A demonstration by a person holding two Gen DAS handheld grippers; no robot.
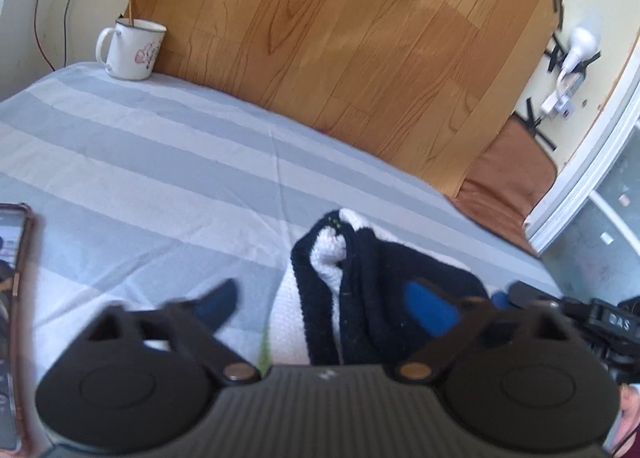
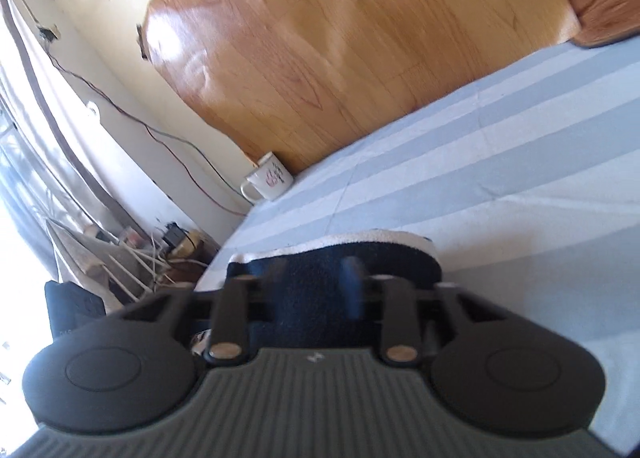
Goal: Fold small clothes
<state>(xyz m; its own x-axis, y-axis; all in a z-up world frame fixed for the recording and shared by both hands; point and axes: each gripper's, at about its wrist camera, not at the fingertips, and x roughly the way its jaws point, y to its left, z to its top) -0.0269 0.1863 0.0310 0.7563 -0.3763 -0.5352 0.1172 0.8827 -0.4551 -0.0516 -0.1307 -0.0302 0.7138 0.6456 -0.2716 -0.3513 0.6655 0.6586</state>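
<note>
A: State the garment's position relative to each tool.

B: In the left wrist view, the left gripper (image 1: 326, 306) has its blue-tipped fingers (image 1: 218, 304) spread wide. The navy and white knitted garment (image 1: 352, 282) lies bunched on the grey and white striped sheet (image 1: 160, 146), between the fingers; the right-hand tip appears to overlap it, but blur prevents confirming contact. The right gripper (image 2: 310, 282) hovers just above the same garment, jaws apart, nothing clamped.

A: Legible markings?

B: The white enamel mug (image 1: 130, 50) carries a pink motif, unreadable. "DAS" shows on black hardware (image 1: 616, 324) at the right edge.

A: Pose?

B: Both tools tilt downward; the right one is rolled.
</note>
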